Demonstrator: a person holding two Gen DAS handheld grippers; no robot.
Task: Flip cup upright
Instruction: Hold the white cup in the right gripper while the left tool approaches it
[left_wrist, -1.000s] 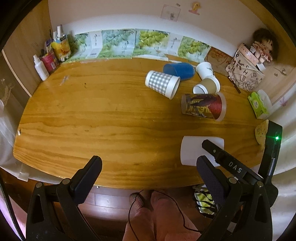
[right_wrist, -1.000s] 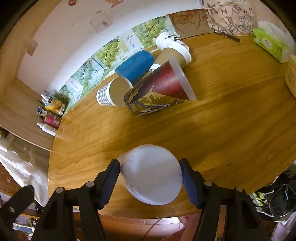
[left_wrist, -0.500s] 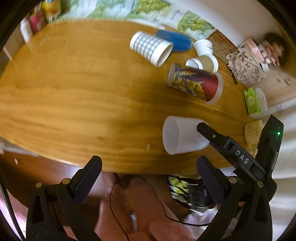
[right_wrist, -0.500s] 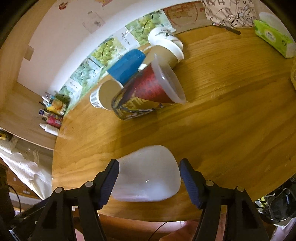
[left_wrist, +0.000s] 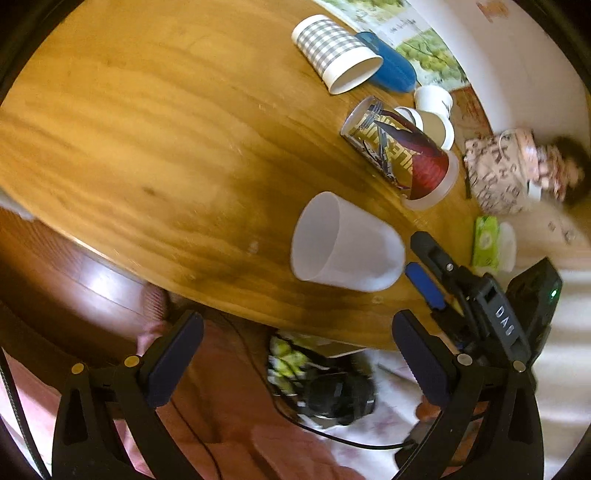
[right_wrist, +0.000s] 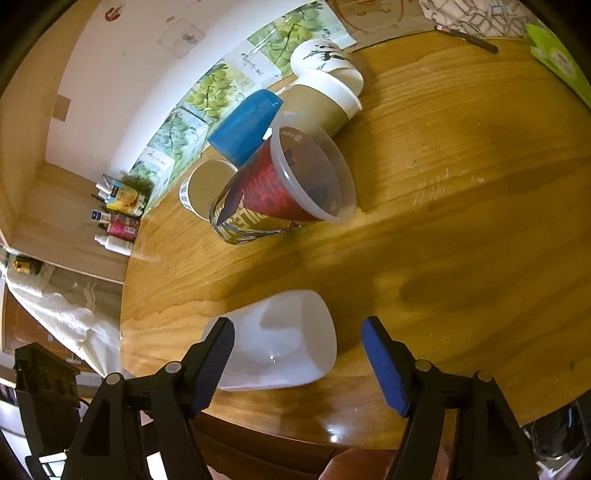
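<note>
A translucent white plastic cup (right_wrist: 280, 339) lies on its side near the front edge of the wooden table (right_wrist: 461, 206), its base toward my right gripper (right_wrist: 297, 350). The right gripper is open; the cup sits by its left finger, with a clear gap to the right finger. In the left wrist view the same cup (left_wrist: 343, 247) shows its open mouth facing left, and the right gripper's fingers (left_wrist: 424, 284) are just behind its base. My left gripper (left_wrist: 295, 354) is open and empty, held off the table's front edge.
Several other cups lie on their sides farther back: a printed clear cup (right_wrist: 280, 192), a blue cup (right_wrist: 245, 125), a checked paper cup (left_wrist: 332, 51), a brown-sleeved cup (right_wrist: 325, 99). Bottles (right_wrist: 118, 221) stand at far left. A tissue pack (left_wrist: 485, 240) and patterned bag (left_wrist: 498, 173) lie right.
The right gripper's jaws have opened away from the white cup, which now lies on the table. The left gripper has tilted and drawn back off the table edge.
</note>
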